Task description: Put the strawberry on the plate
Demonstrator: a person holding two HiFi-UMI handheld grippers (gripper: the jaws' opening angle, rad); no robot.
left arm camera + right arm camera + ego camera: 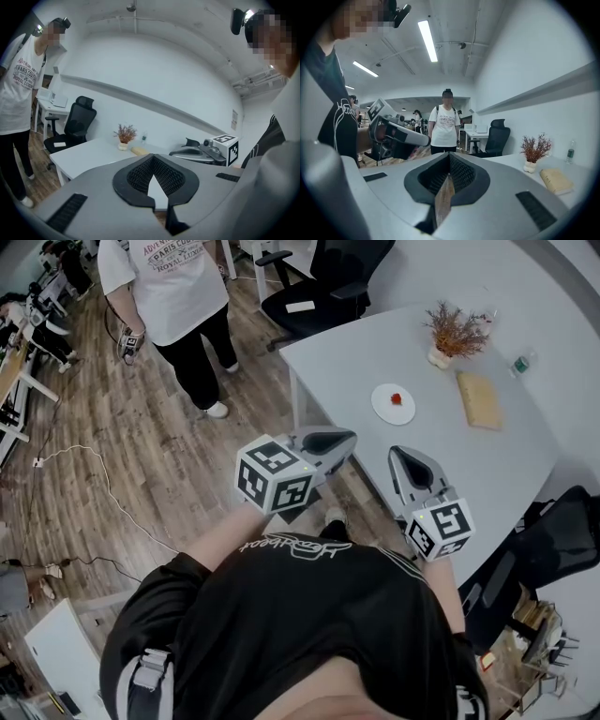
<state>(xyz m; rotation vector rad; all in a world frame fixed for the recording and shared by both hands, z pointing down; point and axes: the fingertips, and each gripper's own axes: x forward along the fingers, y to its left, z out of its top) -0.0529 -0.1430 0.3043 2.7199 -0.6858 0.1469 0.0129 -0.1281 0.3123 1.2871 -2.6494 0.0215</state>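
A small red strawberry (396,397) lies on a round white plate (386,411) on the white table (469,465). Both grippers hang in the air close to my body, short of the table's near edge and well apart from the plate. In the head view my left gripper (345,439) is shut with nothing in it. My right gripper (404,455) is also shut and empty. The left gripper view shows its jaws (152,159) together, and the right gripper view shows the same (449,158). Neither gripper view shows the plate or the strawberry.
On the table stand a potted dried plant (455,334), a tan board (479,399) and a small bottle (521,363). A black office chair (328,282) sits behind the table, another chair (553,540) at the right. A person (173,296) stands on the wooden floor at the left.
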